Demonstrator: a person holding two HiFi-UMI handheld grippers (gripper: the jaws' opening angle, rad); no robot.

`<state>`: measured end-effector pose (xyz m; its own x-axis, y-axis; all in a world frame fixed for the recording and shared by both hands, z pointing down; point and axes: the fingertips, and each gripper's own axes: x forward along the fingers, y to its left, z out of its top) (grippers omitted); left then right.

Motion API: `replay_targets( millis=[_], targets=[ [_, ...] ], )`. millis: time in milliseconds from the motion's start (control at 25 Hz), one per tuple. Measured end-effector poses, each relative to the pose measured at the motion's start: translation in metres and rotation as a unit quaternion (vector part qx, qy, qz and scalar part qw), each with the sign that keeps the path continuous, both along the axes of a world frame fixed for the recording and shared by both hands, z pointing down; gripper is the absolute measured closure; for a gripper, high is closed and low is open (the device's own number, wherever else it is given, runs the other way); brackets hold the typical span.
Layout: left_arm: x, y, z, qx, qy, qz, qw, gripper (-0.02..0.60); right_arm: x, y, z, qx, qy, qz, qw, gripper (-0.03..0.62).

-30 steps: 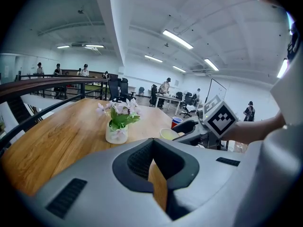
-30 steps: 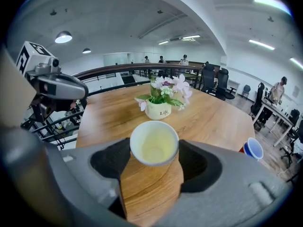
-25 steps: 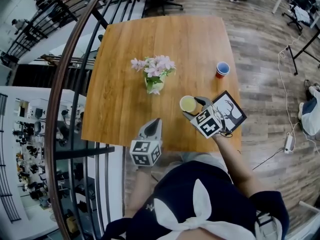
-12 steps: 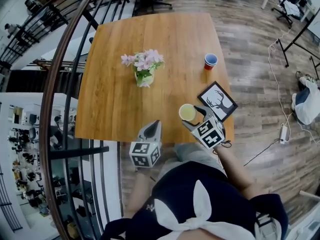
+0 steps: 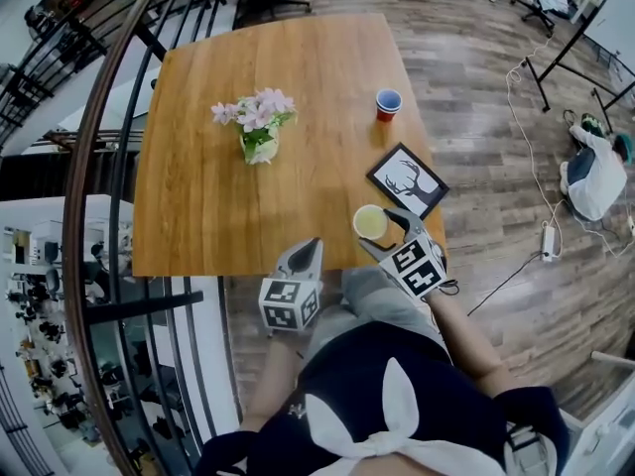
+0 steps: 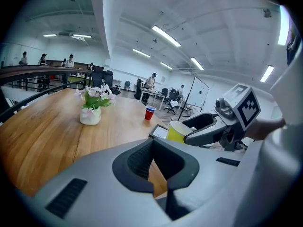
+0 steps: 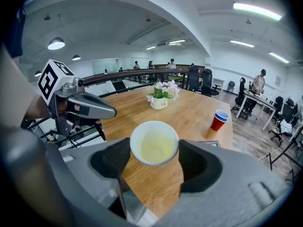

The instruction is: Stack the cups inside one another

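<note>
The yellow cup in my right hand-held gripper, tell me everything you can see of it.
The yellow cup is small and tapered, paper by its look, yellow outside, pale inside, with a white rim. It is empty and upright. The right hand-held gripper clamps it, one jaw on each side. It is over the near right part of the wooden table, beside the framed deer picture. Its base is hidden, so whether it rests on the wood cannot be told.

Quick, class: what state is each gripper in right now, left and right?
Left gripper: closed, empty.
Right gripper: closed on the yellow cup.
</note>
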<state>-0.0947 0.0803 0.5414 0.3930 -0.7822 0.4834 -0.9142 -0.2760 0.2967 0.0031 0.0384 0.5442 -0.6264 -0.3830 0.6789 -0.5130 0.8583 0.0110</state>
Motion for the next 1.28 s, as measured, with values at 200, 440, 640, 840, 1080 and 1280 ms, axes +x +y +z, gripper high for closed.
replay_targets(
  millis=[200,440,640,840,1080,1280],
  targets=[
    [0.011,-0.007,-0.007,0.009,0.001,0.012,0.9999,0.565,0.01,-0.008,-0.01,0.012,-0.004,0.014,1.0,0.278],
    [0.028,-0.033,-0.007,0.012,0.0,0.026,0.9996,0.565,0.022,-0.037,-0.024,0.033,-0.011,0.024,0.999,0.278],
    [0.039,-0.064,-0.02,0.017,-0.01,0.035,0.9992,0.565,0.035,-0.075,-0.045,0.05,-0.022,0.033,0.998,0.278],
    [0.045,-0.093,-0.033,0.026,-0.012,0.027,0.9992,0.565,0.044,-0.114,-0.07,0.071,-0.034,0.036,0.996,0.278],
    [0.054,-0.12,-0.038,0.029,-0.012,0.019,0.9993,0.565,0.048,-0.156,-0.092,0.098,-0.043,0.024,0.994,0.278],
    [0.056,-0.137,-0.043,0.028,-0.016,0.009,0.9994,0.565,0.051,-0.185,-0.103,0.111,-0.049,0.017,0.993,0.278]
  ],
)
